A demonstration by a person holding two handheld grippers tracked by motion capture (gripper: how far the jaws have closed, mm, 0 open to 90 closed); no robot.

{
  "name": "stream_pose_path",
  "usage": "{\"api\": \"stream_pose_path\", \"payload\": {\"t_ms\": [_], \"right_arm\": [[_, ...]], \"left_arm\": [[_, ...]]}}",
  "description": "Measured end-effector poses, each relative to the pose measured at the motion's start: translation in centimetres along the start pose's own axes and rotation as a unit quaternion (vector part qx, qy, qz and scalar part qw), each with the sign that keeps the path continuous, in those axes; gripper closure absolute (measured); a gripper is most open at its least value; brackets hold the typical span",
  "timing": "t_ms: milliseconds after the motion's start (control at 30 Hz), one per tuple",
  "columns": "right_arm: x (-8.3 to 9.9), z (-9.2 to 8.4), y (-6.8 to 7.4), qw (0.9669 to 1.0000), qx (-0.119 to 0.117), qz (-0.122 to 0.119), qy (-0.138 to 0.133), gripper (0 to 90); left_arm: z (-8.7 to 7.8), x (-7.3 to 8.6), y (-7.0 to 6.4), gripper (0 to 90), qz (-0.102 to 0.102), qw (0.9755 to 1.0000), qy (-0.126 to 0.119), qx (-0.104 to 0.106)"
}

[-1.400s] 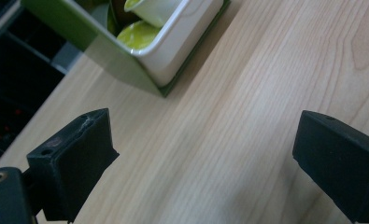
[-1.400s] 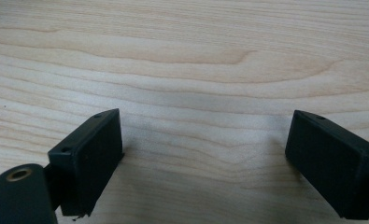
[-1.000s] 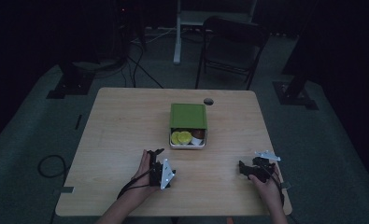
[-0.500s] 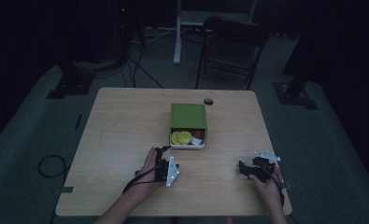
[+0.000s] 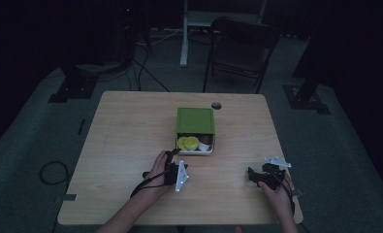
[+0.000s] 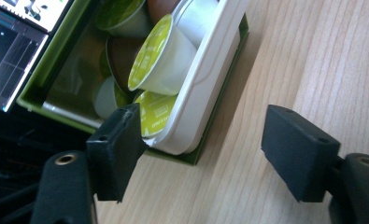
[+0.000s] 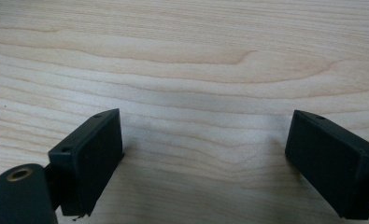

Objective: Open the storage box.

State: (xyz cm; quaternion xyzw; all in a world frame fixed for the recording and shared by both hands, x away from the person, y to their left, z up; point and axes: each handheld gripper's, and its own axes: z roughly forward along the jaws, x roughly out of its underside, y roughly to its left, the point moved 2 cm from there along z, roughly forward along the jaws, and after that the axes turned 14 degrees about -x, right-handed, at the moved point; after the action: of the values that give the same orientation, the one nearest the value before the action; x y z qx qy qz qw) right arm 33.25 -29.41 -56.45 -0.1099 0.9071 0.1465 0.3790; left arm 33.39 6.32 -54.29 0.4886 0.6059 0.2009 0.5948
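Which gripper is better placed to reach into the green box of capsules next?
Left. The left gripper sits right at the open end of the green box, its jaws apart, one by a lime-lidded capsule. The right gripper rests open, off to the side over bare table.

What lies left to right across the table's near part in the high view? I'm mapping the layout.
Left gripper → green box with its tray of capsules → right gripper.

A light wooden bench (image 5: 131,145) fills the middle of the frame, a small dark round hole (image 5: 216,105) near its far edge. A dark folding chair (image 5: 240,51) stands behind, upper centre. A black cable loop (image 5: 51,171) lies on the grey floor (image 5: 29,141), lower left.
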Motion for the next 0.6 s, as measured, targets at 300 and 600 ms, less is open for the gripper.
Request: {"api": "stream_pose_path", "payload": {"t_ms": [300, 600], "right_arm": [[0.0, 0.0, 0.0, 1.0000, 0.000, 0.000, 0.000, 10.7], [0.0, 0.0, 0.0, 1.0000, 0.000, 0.000, 0.000, 10.7]], "left_arm": [[0.8, -0.1, -0.4, 41.8, 0.022, 0.9998, -0.002, -0.001], [1.4, -0.1, -0.4, 49.1, 0.048, 0.9988, 0.004, -0.011]]}}
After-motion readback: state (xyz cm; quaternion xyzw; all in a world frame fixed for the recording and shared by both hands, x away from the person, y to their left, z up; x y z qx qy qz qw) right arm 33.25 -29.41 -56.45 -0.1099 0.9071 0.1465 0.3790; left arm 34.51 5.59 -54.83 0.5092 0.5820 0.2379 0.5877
